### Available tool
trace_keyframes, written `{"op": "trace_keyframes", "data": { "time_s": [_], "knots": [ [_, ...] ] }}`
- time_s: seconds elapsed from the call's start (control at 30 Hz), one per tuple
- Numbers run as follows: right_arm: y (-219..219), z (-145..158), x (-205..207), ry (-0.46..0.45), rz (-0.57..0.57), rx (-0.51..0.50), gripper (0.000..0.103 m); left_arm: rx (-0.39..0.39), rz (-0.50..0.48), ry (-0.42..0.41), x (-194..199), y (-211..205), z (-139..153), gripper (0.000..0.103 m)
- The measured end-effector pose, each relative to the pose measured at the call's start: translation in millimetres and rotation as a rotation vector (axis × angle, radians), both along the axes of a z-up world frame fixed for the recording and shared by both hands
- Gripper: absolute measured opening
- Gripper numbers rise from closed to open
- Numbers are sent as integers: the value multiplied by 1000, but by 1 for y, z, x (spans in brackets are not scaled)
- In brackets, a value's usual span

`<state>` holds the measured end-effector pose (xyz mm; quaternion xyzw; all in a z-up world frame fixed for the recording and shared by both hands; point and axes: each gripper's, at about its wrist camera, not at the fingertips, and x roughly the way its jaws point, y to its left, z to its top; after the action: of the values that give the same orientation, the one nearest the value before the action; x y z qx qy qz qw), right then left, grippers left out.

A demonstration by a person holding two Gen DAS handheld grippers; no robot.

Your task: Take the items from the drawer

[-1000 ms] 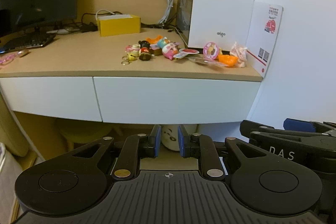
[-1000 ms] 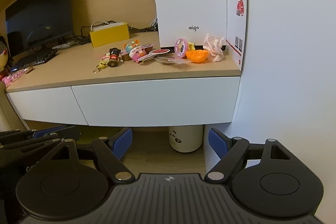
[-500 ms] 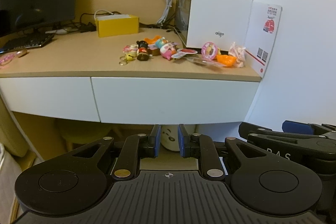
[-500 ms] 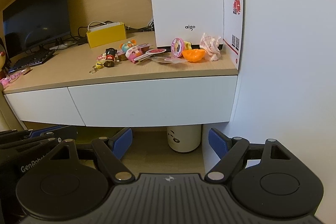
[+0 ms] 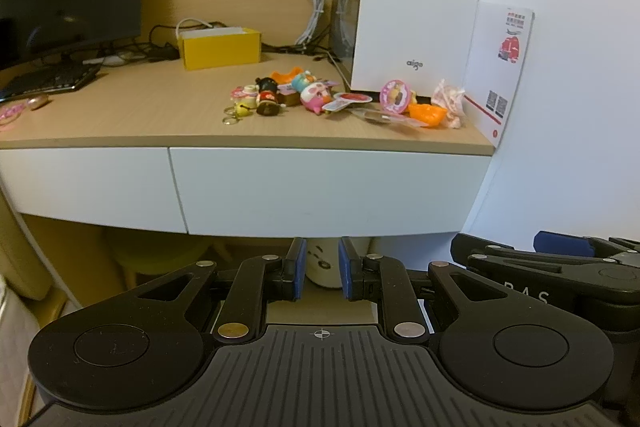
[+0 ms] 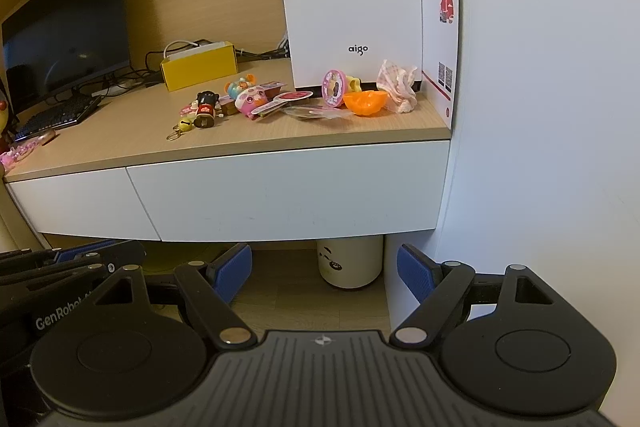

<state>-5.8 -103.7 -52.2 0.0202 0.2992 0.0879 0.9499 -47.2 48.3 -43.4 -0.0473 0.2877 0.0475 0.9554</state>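
Drawer [image 6: 288, 191] is closed under the tabletop [image 5: 160, 115], above & ahead of both tongs. Left tongs [image 5: 321, 269] nearly clenched, empty; right tongs [image 6: 325, 269] spread wide, empty, both below drawer front.

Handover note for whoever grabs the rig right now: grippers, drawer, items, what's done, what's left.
Left gripper: fingers nearly together, holding nothing, below the drawer front.
Right gripper: open, empty, also below and apart from the drawer.
Right-hand drawer: closed, no handle visible; left drawer also closed.
Small toys and an orange half-shell lie on the desk top; whether they came from a drawer cannot be told.
Left to do: open the drawer, take items out.
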Motion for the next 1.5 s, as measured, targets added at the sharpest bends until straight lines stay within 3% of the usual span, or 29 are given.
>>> {"op": "trace_keyframes", "data": {
  "time_s": [1.5],
  "knots": [
    [-2,-7,1,21,-14,0,81,-11,-32,16,5,-3,-8,19]
  ]
}}
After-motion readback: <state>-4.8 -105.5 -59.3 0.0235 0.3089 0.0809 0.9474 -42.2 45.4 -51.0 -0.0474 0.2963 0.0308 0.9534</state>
